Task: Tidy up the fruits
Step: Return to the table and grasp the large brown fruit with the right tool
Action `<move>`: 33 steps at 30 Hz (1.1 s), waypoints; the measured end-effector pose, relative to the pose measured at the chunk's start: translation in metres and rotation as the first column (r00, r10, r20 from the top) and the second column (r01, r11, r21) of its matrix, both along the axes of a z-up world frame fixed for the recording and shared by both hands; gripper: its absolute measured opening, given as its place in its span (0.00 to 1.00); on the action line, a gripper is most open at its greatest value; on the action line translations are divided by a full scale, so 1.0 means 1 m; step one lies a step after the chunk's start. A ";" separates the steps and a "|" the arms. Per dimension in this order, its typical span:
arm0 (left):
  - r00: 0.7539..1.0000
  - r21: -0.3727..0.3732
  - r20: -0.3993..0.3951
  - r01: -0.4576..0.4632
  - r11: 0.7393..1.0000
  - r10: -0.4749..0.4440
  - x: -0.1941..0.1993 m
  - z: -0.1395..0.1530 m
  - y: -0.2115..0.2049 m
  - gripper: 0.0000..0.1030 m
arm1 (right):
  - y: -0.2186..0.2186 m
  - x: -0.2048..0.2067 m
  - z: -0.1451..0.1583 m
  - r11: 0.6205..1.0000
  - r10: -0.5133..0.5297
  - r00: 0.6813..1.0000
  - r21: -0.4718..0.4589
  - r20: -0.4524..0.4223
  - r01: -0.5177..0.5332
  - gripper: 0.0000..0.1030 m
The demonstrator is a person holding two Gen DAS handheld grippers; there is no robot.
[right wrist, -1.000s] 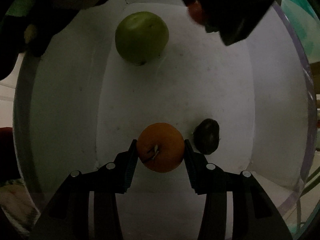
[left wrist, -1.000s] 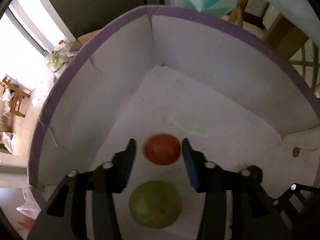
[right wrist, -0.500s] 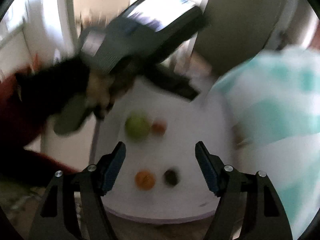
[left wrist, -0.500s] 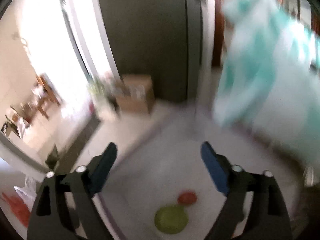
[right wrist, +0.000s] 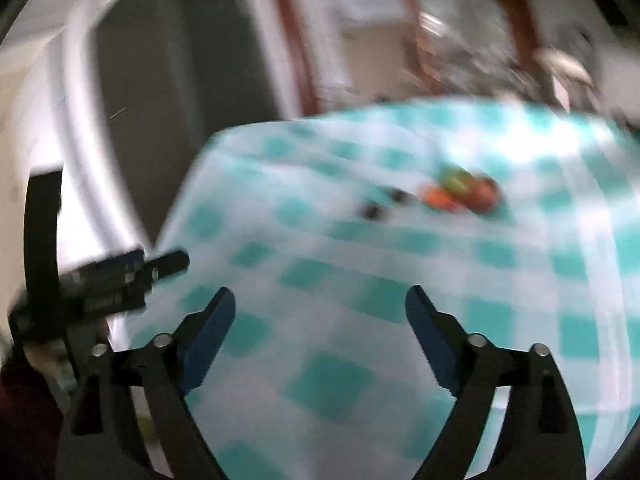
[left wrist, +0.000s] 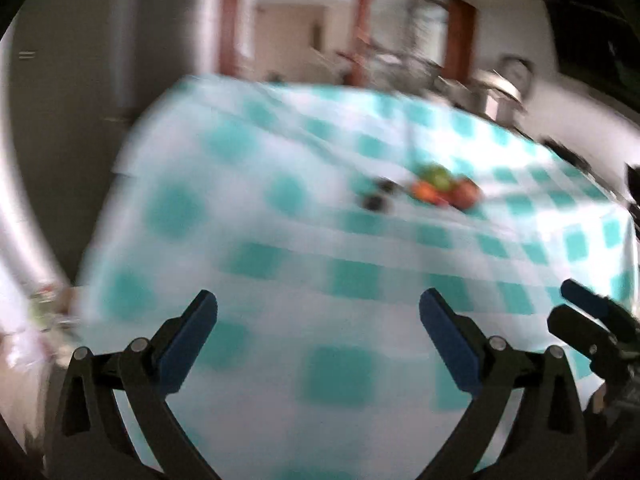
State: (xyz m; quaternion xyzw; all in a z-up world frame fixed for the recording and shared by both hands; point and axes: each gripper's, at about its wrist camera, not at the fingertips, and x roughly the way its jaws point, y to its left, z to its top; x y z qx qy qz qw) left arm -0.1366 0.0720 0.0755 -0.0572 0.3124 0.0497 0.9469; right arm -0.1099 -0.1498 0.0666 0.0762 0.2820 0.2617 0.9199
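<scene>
Left wrist view: the left gripper [left wrist: 318,312] has its two blue-padded fingers [left wrist: 188,336] spread wide apart, with nothing between them. Beyond the fingertips lies a teal-and-white checked tablecloth [left wrist: 280,240], blurred by motion. The fruit cluster [left wrist: 446,188] sits on the cloth at about 1 o'clock from the gap between the fingers, well apart from both pads; it comprises a green fruit, an orange one and a reddish one, pressed close together. Two small dark fruits [left wrist: 378,196] lie just beside the cluster at its 9 o'clock side. At 3 o'clock from the fingers, the right gripper's blue-tipped finger [left wrist: 584,304] enters at the frame edge.

Right wrist view: the right gripper [right wrist: 320,308] is likewise spread wide, its fingers [right wrist: 210,332] empty. The fruit cluster [right wrist: 464,192] lies at about 1 o'clock from the gap, well apart from the pads, on the checked tablecloth [right wrist: 400,272]. The two small dark fruits [right wrist: 384,202] lie toward 12 o'clock, just beside the cluster. The left gripper [right wrist: 120,276] appears at 9 o'clock; its finger spacing cannot be told from this view. Blurred wooden door frames [right wrist: 296,40] stand behind the table.
</scene>
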 end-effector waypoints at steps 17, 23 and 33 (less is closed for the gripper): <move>0.993 -0.276 -0.094 0.043 0.960 -0.072 0.154 -0.073 -0.037 0.98 | -0.042 0.233 -0.061 0.943 -0.185 0.972 -0.303 -0.144 0.134 0.84; 0.990 -0.301 -0.091 0.078 0.950 -0.110 0.156 -0.073 -0.038 0.98 | -0.019 0.283 -0.063 0.907 -0.171 0.975 -0.409 -0.139 0.100 0.84; 0.994 -0.331 -0.065 0.064 0.941 -0.091 0.153 -0.072 -0.035 0.98 | 0.007 0.314 -0.066 0.877 -0.087 0.987 -0.480 -0.135 0.012 0.66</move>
